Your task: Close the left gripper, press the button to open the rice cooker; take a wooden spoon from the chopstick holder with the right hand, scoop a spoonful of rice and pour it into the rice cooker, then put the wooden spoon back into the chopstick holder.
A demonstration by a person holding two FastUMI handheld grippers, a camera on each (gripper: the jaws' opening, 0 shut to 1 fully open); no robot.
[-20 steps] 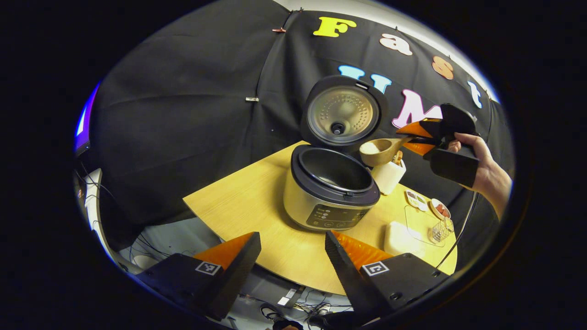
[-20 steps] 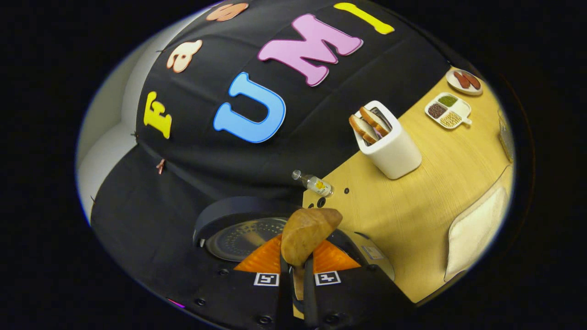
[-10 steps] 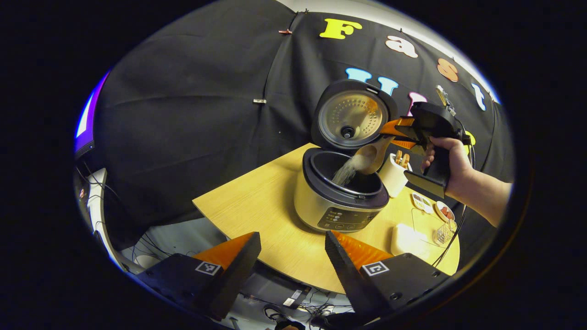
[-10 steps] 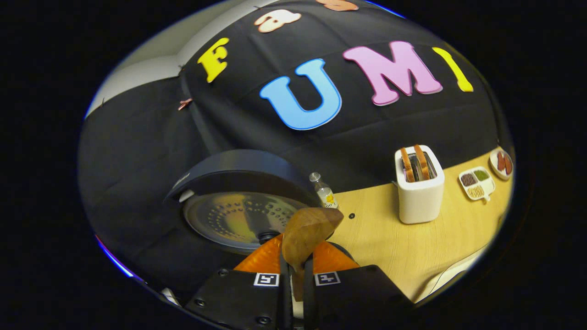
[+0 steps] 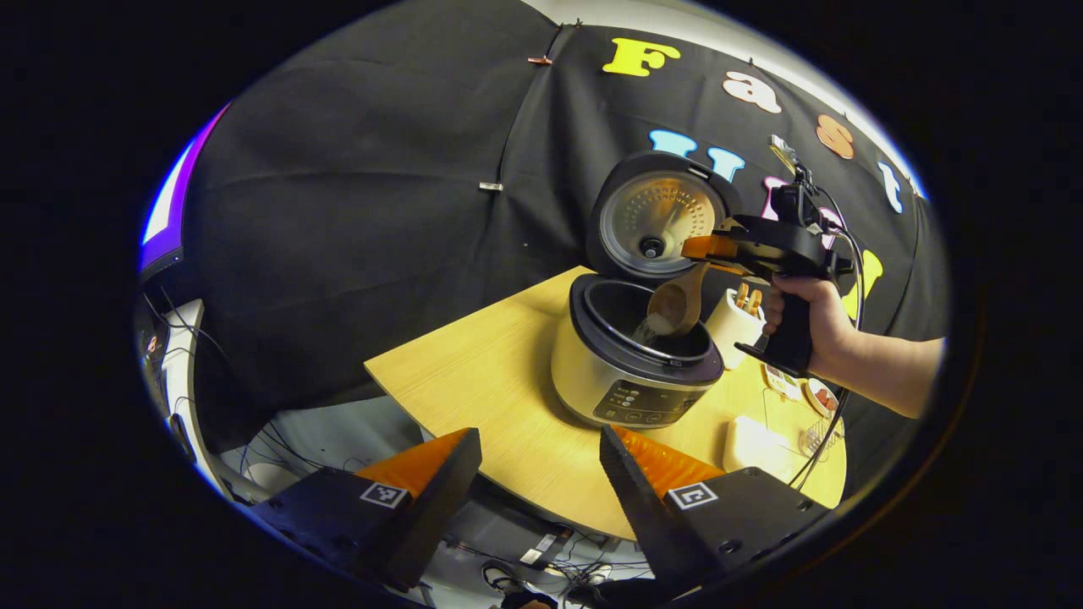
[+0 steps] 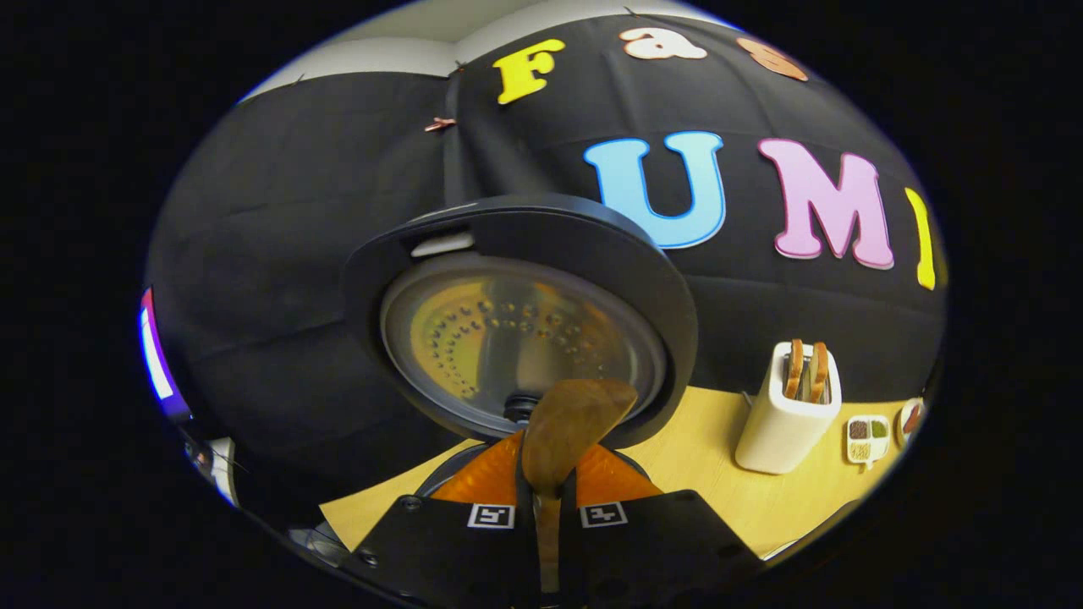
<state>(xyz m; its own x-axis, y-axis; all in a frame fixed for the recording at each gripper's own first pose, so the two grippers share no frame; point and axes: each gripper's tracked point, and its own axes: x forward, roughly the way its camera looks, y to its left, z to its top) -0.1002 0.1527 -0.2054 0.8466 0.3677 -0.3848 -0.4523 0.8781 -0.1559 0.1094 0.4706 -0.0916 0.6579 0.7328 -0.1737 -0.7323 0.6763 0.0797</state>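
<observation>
Now, going left to right, the left gripper (image 5: pixel 541 482) is hanging back off the pale wooden table (image 5: pixel 474 381), its jaws spread wide on nothing. The cream rice cooker with its round dark lid raised (image 5: pixel 636 355) is taking the last grains: half a second ago rice was streaming, and the wooden spoon (image 5: pixel 674 306) is now tipping lower over the pot. The right gripper (image 6: pixel 548 499) is pinching the spoon's handle. Returning it to the holder looks next.

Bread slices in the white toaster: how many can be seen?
2. Both stand upright, side by side, in the slots of the white toaster: the left slice and the right slice. No more are visible.
</observation>
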